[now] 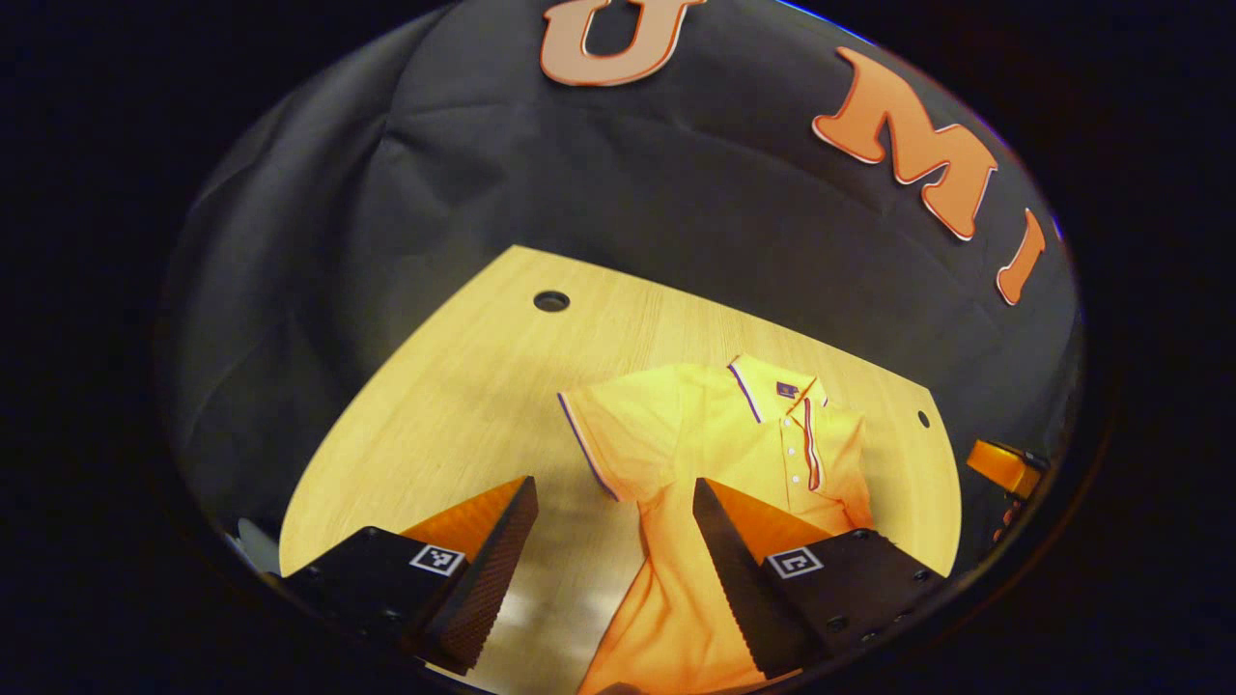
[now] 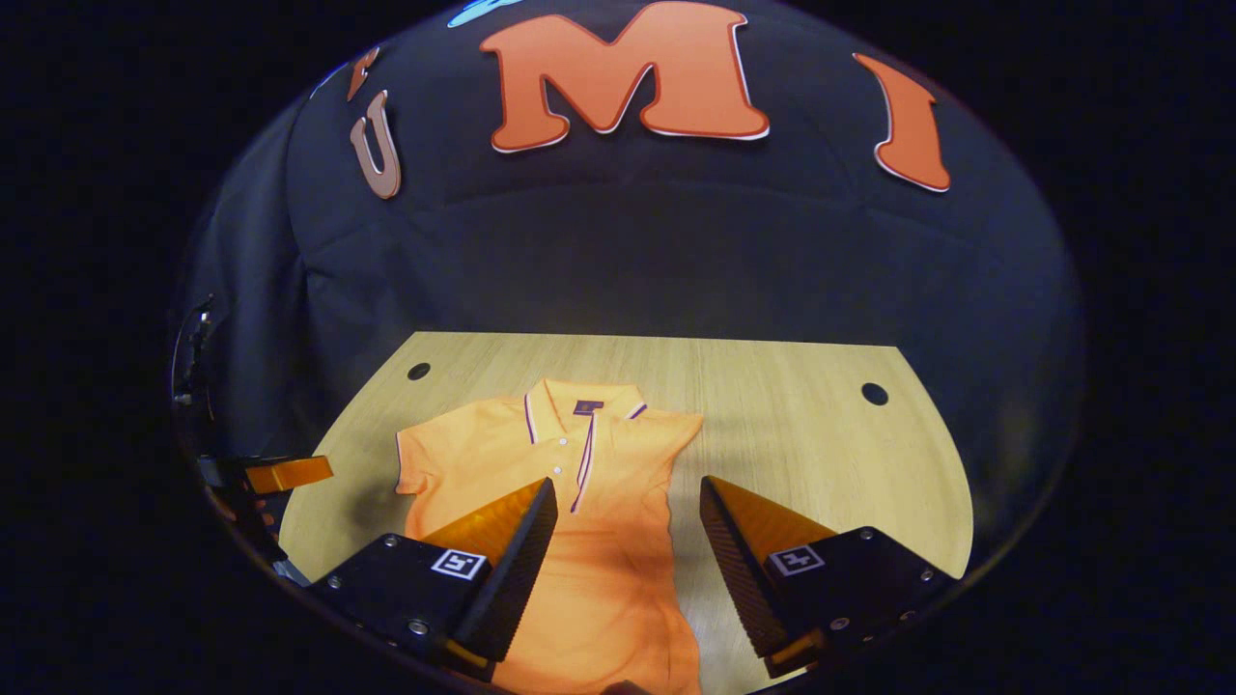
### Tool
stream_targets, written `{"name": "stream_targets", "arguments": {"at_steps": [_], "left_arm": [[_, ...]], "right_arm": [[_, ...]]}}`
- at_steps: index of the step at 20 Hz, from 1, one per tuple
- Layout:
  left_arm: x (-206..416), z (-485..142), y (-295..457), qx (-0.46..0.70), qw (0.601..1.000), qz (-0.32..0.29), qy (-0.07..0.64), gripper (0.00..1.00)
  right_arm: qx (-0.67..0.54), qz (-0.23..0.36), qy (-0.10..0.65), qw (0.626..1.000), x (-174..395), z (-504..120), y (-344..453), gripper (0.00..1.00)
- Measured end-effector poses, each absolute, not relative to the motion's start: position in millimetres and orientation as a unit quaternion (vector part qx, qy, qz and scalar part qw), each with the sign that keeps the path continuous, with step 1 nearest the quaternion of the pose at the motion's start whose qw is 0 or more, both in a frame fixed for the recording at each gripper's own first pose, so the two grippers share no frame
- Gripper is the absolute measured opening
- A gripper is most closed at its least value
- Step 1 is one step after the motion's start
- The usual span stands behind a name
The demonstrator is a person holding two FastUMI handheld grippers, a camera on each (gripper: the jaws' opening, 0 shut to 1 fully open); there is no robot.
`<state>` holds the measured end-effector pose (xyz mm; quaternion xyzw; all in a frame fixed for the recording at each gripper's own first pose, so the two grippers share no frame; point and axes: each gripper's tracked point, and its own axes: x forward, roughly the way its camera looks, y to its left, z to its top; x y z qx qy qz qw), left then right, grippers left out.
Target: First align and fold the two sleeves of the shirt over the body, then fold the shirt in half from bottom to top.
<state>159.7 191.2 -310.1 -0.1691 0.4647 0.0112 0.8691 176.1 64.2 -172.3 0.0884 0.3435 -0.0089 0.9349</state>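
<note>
We see the orange polo shirt flat on the counter, collar away from us, its one spread sleeve just ahead of our open, empty left claw, nearer than our open right claw.

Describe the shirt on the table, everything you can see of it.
The shirt is an orange short-sleeved polo of soft knit-looking fabric, lying flat and face up on the wooden table, collar toward the booth wall. The collar and sleeve cuff carry thin dark-and-white trim, and the placket shows small white buttons. One sleeve is spread out to the side; the other side looks already folded in. The right gripper and left gripper hover open above it, not touching.
</note>
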Motion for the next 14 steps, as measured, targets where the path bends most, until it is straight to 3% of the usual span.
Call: {"name": "stream_targets", "arguments": {"at_steps": [8, 14], "left_arm": [[203.3, -388.3, 188.6, -0.175, 0.778, 0.015, 0.603, 0.98], [207.2, -427.3, 186.0, -0.144, 0.727, 0.051, 0.669, 0.98]], "right_arm": [[0.102, -0.096, 0.329, 0.934, 104.6, -171.4, 50.3, 0.95], [0.097, -0.114, 0.314, 0.938, 76.6, -152.2, 40.6, 0.95]]}}
